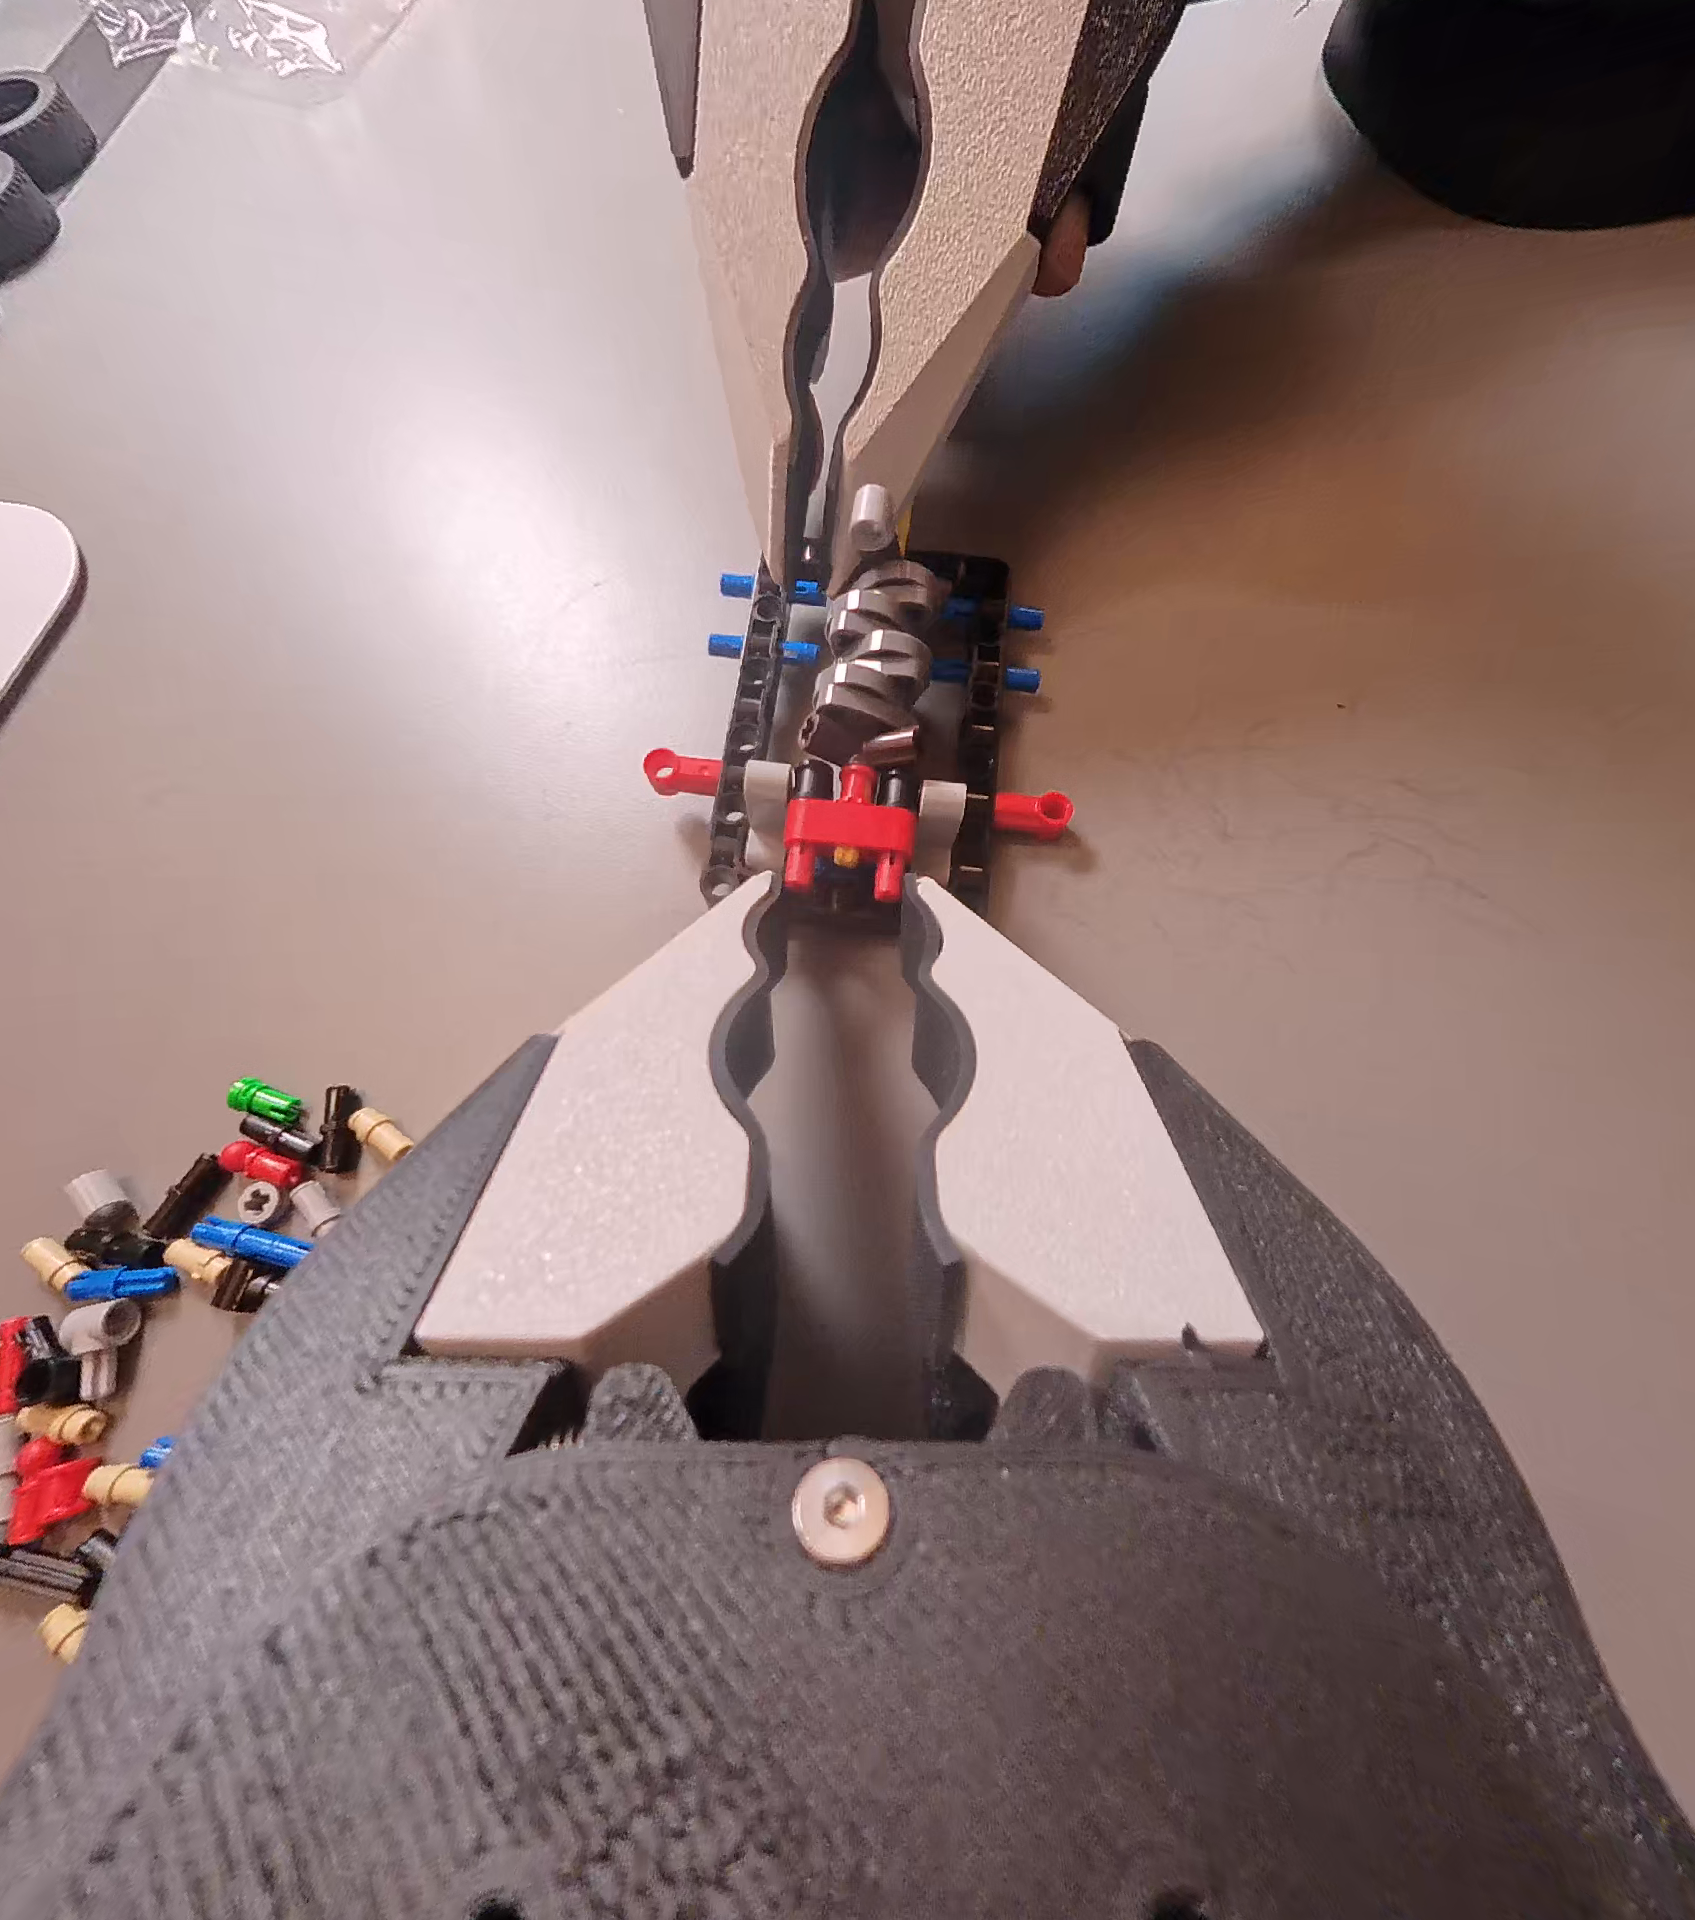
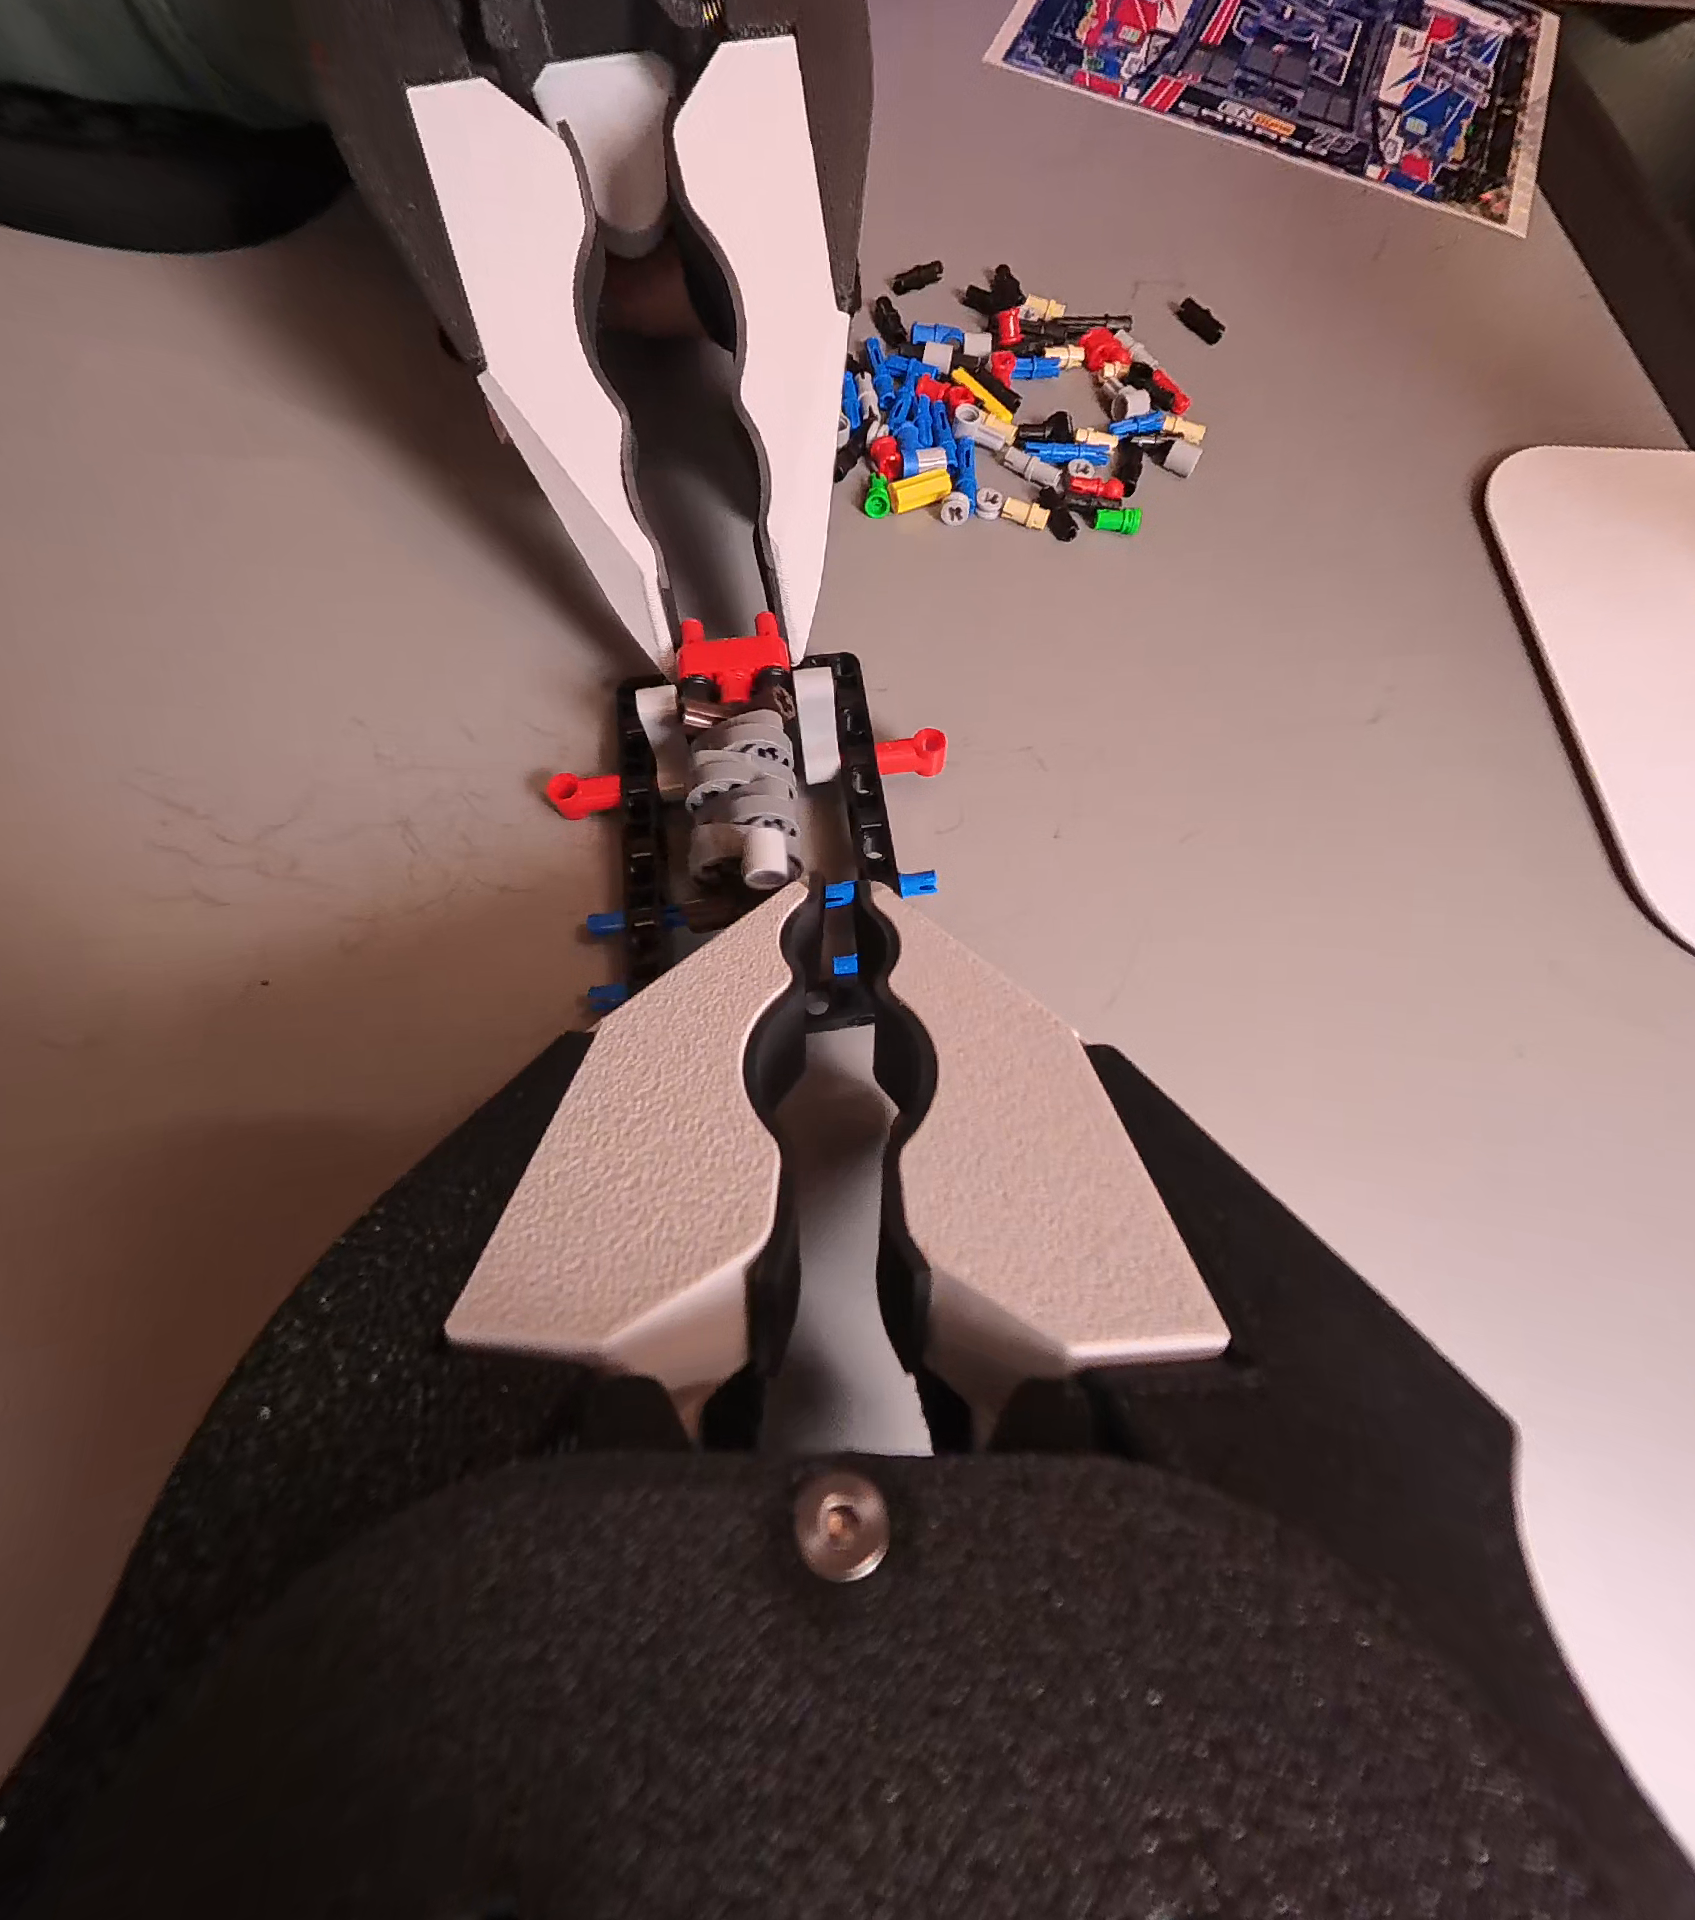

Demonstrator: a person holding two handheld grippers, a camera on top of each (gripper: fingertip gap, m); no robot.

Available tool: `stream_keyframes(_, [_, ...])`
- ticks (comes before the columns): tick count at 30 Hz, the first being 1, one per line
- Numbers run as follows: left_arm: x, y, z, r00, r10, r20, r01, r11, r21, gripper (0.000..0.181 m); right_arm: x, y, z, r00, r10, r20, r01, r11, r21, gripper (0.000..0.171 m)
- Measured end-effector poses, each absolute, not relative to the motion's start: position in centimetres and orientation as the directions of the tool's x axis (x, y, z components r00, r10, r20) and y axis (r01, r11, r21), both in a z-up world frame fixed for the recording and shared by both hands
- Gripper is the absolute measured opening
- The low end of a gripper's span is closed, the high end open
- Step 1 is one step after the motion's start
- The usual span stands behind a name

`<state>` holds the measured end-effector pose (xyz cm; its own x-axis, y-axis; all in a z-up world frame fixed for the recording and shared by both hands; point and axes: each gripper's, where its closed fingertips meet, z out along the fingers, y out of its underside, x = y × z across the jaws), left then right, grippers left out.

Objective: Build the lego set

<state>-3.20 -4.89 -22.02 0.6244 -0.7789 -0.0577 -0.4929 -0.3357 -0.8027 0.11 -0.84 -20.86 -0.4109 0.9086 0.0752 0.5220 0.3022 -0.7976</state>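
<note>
Lego frame point(image 1: 864, 727) (black, red-capped) carries stacked grey gears.

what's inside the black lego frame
Inside the black frame, a row of grey cam pieces runs lengthwise, with a red connector at one end. Whatever lies beneath them is covered, and the far end is hidden by the right gripper fingers.
</note>
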Motion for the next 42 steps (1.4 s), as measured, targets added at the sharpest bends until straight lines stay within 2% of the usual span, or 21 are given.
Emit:
stream_keyframes(16, [-3.7,-4.8,-21.9,0.637,-0.77,-0.043,-0.478,-0.35,-0.805,0.024,0.9,-0.2,-20.3,-0.395,0.914,0.086,0.506,0.295,-0.811,0.004])
stream_keyframes(29, [-4.0,-5.1,-20.1,0.632,-0.775,0.016,-0.399,-0.343,-0.85,0.043,2.3,1.8,-16.6,-0.326,0.938,0.119,0.43,0.259,-0.865,0.007])
stream_keyframes(35, [-5.1,-4.3,-18.8,0.686,-0.728,0.016,-0.339,-0.338,-0.878,0.073,3.8,1.9,-11.1,-0.303,0.946,0.112,0.241,0.189,-0.952,0.034])
stream_keyframes(37, [-5.4,-4.0,-17.9,0.705,-0.709,0.013,-0.304,-0.319,-0.898,0.078,4.2,2.3,-9.0,-0.256,0.959,0.123,0.168,0.17,-0.971,0.05])
stream_keyframes(42, [-7.4,-2.7,-12.4,0.809,-0.588,0.015,-0.089,-0.148,-0.985,0.081,4.4,3.6,-5.9,-0.102,0.989,0.108,0.026,0.112,-0.993,0.073])
